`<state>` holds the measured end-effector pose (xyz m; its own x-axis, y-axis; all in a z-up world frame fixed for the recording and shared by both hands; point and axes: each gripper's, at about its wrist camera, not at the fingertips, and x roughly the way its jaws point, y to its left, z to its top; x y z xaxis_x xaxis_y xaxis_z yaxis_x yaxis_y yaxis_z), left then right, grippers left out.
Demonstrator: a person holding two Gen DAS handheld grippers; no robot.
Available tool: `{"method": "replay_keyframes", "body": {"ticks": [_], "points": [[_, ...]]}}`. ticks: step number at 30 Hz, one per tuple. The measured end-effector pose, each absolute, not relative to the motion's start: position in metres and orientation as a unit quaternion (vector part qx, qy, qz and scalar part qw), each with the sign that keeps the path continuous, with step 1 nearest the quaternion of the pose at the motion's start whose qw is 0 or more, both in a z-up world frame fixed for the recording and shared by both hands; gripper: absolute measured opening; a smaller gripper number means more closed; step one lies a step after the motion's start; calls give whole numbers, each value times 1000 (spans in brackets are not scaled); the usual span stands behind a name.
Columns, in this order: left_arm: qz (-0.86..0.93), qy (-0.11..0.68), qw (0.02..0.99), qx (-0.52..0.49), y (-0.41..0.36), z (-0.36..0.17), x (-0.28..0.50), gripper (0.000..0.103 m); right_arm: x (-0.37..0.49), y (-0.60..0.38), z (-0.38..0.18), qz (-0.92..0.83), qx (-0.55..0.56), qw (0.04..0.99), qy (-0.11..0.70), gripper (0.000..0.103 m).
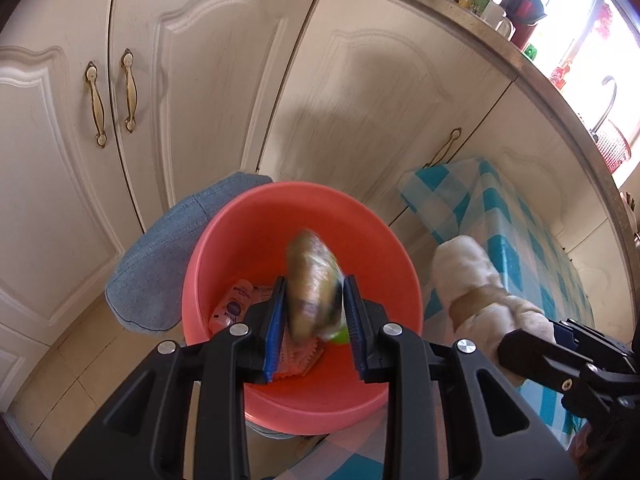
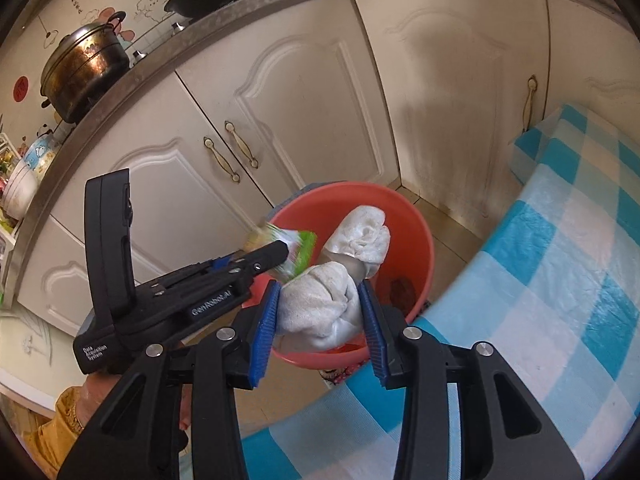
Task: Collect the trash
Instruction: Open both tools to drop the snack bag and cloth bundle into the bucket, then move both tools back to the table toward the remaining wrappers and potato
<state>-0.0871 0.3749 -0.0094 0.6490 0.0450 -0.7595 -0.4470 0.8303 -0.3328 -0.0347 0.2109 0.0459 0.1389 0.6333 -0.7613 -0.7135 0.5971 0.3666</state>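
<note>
both wrist views downward, sharing basin (image 1: 224,240)

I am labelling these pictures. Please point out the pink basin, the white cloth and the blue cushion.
pink basin (image 1: 240,236), left wrist view, inner wall.
white cloth (image 2: 320,308), right wrist view, bundle's middle.
blue cushion (image 1: 160,264), left wrist view, top.

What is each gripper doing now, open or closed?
Left gripper: closed on a blurred snack wrapper.
Right gripper: closed on a white rolled cloth.

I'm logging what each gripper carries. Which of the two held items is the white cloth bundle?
The right gripper grips the white cloth bundle, tied at its middle. The left gripper instead holds a blurred brownish packet with green edging above the pink basin.
</note>
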Motion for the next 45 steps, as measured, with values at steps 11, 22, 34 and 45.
{"method": "replay_keyframes", "body": {"ticks": [11, 22, 34, 45], "points": [[171, 420, 853, -260, 380, -27, -90, 86, -35, 177, 58, 404, 0, 789, 464, 84], [156, 421, 852, -269, 374, -14, -101, 93, -49, 114, 71, 359, 36, 819, 446, 87], [120, 370, 891, -235, 338, 26, -105, 96, -72, 76, 82, 332, 35, 850, 408, 87], [82, 358, 910, -193, 290, 54, -101, 96, -82, 33, 98, 304, 55, 873, 377, 88]]}}
